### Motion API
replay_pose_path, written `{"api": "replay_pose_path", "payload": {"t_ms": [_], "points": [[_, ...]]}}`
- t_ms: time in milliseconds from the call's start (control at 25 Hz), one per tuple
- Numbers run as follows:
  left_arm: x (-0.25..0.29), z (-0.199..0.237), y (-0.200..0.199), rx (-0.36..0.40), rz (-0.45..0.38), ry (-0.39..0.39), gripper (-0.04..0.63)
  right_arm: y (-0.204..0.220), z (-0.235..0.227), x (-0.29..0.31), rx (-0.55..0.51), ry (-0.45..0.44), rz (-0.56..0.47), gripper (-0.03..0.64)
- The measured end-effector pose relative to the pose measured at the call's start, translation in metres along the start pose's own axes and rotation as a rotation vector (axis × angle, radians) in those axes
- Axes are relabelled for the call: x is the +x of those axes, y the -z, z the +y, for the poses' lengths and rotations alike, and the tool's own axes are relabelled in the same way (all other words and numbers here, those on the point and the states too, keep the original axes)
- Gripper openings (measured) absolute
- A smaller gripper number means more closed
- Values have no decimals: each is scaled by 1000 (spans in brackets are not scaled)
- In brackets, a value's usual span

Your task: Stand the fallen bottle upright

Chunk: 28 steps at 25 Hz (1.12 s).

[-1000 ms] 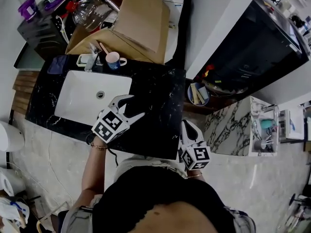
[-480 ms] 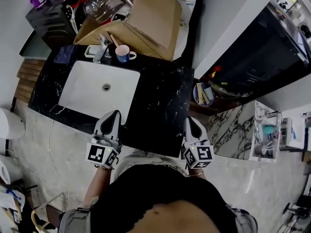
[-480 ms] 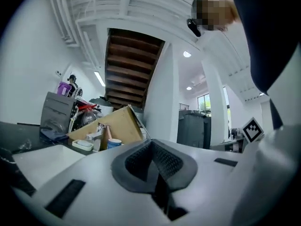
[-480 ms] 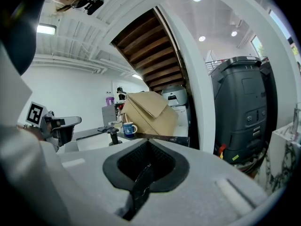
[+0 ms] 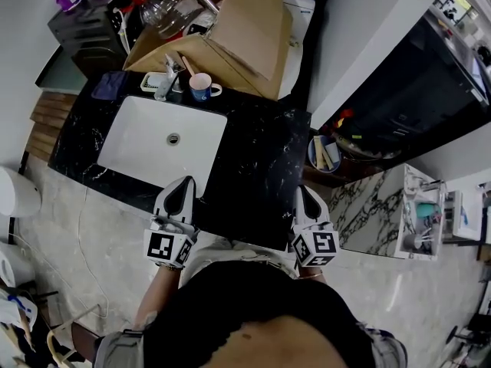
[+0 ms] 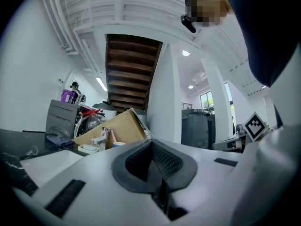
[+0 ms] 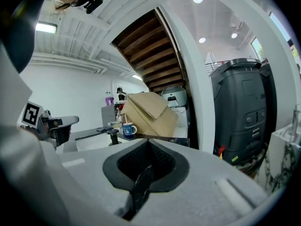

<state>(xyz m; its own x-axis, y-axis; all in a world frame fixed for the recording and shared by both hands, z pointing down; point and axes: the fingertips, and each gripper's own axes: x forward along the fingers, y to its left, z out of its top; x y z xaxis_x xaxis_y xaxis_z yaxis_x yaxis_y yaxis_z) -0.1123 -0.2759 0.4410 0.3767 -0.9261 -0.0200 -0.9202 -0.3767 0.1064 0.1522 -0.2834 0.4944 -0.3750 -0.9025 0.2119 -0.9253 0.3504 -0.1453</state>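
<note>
I see no fallen bottle on the black marble counter (image 5: 253,167) in any view. My left gripper (image 5: 182,190) hangs at the counter's near edge, in front of the white sink (image 5: 146,140). Its jaws are shut with nothing between them, as the left gripper view (image 6: 157,182) also shows. My right gripper (image 5: 304,196) sits at the near right corner of the counter, likewise shut and empty (image 7: 141,178). Both point level toward the back of the counter.
At the back of the counter stand a faucet (image 5: 167,83), a soap dish (image 5: 152,83) and a blue mug (image 5: 202,91). A large cardboard box (image 5: 238,37) leans behind them. A rack with a clear glass jar (image 5: 165,6) is at the far left. A dark appliance (image 5: 399,75) stands right.
My left gripper has pulled back from over the counter beside the sink to the near edge, rolled, and gone from open to shut. The right gripper has stayed put.
</note>
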Motion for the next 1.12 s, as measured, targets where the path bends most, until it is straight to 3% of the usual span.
{"api": "replay_pose_path", "payload": {"t_ms": [1120], "points": [[4,6,24,-2,84,-20,2,8,0,3,-48,16,45,5]]}}
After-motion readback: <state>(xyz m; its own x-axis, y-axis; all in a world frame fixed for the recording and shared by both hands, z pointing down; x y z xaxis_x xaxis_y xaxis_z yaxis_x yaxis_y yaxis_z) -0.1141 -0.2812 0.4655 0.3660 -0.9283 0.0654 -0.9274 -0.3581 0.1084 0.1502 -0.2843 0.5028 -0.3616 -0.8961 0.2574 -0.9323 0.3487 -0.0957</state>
